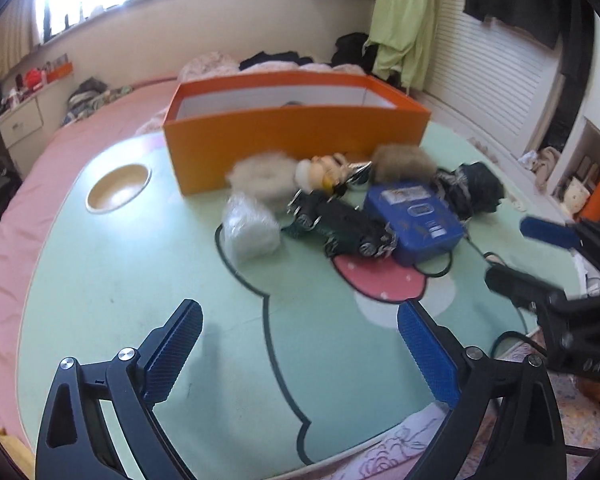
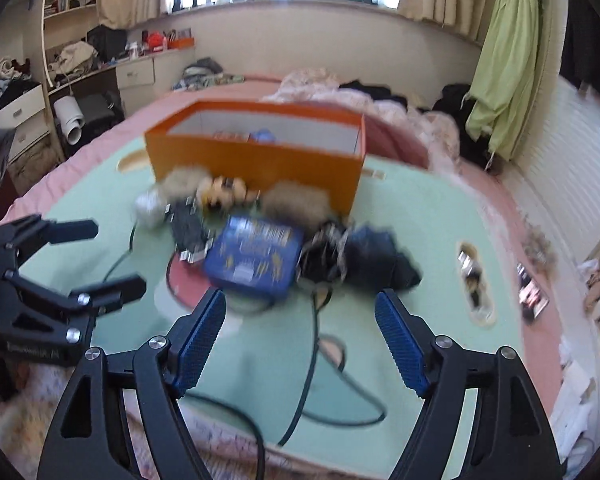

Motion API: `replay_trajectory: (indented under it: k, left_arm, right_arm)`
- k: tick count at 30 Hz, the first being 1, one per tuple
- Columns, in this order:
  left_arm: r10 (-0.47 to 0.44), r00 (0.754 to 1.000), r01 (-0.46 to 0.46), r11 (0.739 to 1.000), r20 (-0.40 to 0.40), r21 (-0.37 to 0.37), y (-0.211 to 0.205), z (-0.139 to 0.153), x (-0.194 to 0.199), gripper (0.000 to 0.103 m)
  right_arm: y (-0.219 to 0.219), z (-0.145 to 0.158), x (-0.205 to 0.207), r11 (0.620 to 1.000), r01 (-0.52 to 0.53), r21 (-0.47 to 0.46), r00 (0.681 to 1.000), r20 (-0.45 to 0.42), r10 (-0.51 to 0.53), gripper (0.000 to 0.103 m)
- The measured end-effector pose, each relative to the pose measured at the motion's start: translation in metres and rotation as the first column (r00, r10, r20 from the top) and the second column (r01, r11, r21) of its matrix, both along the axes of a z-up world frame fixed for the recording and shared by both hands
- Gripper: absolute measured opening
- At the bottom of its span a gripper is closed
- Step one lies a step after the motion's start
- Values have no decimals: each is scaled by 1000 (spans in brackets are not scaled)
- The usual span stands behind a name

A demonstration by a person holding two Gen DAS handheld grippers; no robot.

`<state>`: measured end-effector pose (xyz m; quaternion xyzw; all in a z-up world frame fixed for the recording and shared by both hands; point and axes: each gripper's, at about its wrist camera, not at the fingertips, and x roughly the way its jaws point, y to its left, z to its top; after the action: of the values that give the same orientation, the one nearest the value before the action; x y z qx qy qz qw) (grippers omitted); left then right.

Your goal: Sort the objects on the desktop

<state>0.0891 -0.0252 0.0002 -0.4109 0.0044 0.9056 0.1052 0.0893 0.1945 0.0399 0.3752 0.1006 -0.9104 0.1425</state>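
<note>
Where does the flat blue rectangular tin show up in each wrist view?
Left wrist: flat blue rectangular tin right of centre, beside the dark toy car.
Right wrist: tin at centre, ahead of the open right gripper.
Shared landmark: open orange cardboard box behind it.

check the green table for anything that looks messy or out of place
Nothing looks spilled or broken. The oddity is a loose heap in front of the open orange cardboard box: a dark green toy car lying askew against the flat blue tin, and a crumpled black cloth bundle beside it. Both grippers are open and hold nothing.
</note>
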Motion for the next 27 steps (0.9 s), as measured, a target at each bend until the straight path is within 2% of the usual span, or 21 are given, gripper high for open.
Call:
replay_trajectory:
  k: [2,5,7,10,12,13,20,27]
  left_arm:
    - [-2,1000,1,1000,27,11,-2,-5,-4,101]
    - [2,999,-1,999,32,-41,3,-11,-1,103]
    - [-13,999,16,996,30,-84,11,-13,-1,103]
    - [-24,999,26,997,31,-79,11,-13,0,103]
    - [-26,999,28,997,29,-78,10,-13,2,103]
    - [-27,999,29,996,28,-79,10,-12,2,103]
    - [-27,999,29,996,28,-79,11,-10,2,103]
    - [-27,999,29,996,27,-80,11,-11,2,103]
  right_arm:
    - [3,-14,1,1000,7,-5,999,43,-7,77]
    - [6,-29,-1,1000,23,6,997,79,-23,77]
    - [11,-32,-4,1000,19,-24,995,99,-17,78]
    - [17,-34,-7,998,22,-51,995,99,-17,86]
    - [17,-36,-8,999,19,-37,997,78,-16,100]
    - [17,-38,-9,999,8,-40,997,73,-5,103]
    - [27,-43,-18,997,60,-57,998,32,-58,103]
    - [28,-43,-18,996,60,-58,998,25,-59,103]
